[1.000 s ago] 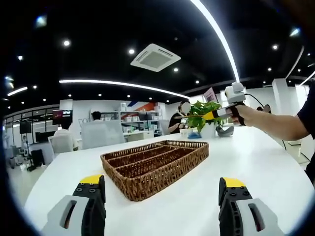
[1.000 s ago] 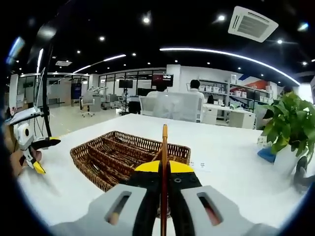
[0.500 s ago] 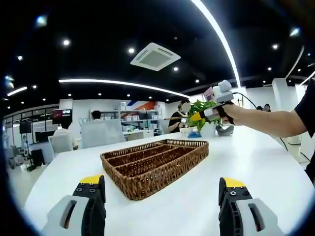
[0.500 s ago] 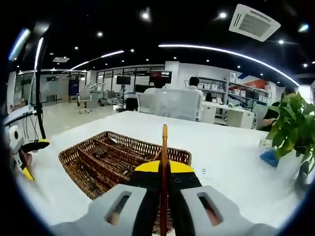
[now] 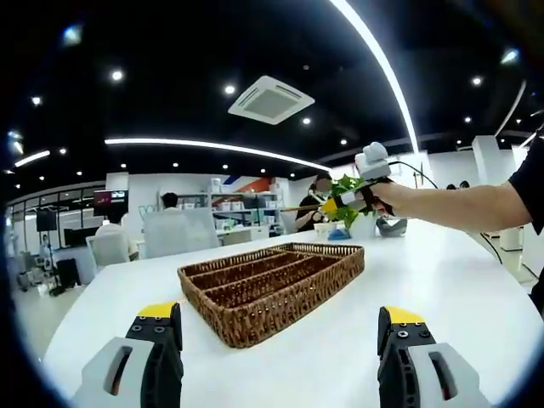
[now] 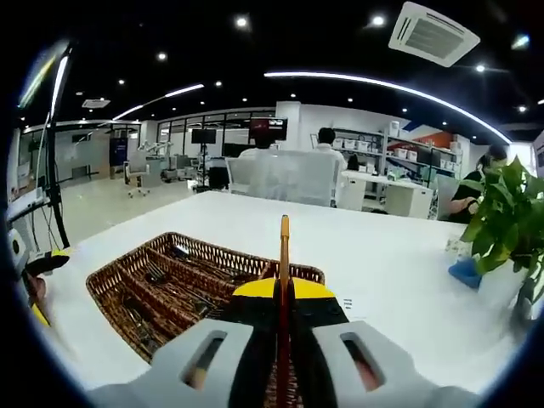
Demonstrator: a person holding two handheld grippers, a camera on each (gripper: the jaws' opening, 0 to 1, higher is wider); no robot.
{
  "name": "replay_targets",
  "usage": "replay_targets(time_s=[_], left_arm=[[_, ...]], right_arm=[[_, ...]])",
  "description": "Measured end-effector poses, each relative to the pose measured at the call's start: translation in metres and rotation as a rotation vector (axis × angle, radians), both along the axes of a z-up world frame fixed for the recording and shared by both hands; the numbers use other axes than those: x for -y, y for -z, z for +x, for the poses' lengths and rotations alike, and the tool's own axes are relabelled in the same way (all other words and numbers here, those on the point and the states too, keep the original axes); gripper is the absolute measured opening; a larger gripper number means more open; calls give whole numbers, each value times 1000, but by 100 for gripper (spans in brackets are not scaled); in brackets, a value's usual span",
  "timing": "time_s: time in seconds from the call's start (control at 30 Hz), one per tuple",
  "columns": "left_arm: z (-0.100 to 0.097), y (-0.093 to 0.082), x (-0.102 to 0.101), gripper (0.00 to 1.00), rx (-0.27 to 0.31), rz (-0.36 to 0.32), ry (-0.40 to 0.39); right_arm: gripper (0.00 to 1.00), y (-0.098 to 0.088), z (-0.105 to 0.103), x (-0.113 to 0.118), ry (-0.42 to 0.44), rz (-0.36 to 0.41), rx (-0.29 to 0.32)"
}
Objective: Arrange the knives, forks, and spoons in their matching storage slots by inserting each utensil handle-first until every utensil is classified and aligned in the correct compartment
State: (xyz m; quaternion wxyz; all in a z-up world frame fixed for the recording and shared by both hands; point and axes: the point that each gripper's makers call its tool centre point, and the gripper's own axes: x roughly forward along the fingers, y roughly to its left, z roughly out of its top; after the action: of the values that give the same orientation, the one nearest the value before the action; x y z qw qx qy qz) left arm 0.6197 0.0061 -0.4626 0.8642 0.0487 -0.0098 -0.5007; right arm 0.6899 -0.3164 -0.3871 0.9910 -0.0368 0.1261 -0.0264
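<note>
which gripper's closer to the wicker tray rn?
Right. The right gripper, shut on a thin utensil, hangs just above the wicker tray. The left gripper sits back from the tray's near corner, jaws open.

**Surfaces and materials**

The brown woven wicker tray (image 5: 270, 289) looks rough and matt, its braided rim coarse. It sits on a smooth, faintly glossy white table (image 5: 442, 289). The slim copper-coloured utensil handle (image 6: 284, 280) looks like polished metal, clamped between matt black, yellow-tipped jaws of the right gripper (image 6: 284, 293).
</note>
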Motion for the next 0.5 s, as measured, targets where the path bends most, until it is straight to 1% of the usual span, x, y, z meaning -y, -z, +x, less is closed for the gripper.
replay_targets(time_s=[0.2,0.33,0.4,0.5], left_arm=[[-3,1,2,100,-28,-17,16],[-3,1,2,100,-21,-11,15],[-3,0,2,100,-20,-16,15],[-3,0,2,100,-23,-20,15]], right_arm=[[2,3,5,1,8,25,-9],[2,4,7,2,12,24,-12],[2,7,6,3,20,25,-16],[2,18,9,4,25,12,-37]])
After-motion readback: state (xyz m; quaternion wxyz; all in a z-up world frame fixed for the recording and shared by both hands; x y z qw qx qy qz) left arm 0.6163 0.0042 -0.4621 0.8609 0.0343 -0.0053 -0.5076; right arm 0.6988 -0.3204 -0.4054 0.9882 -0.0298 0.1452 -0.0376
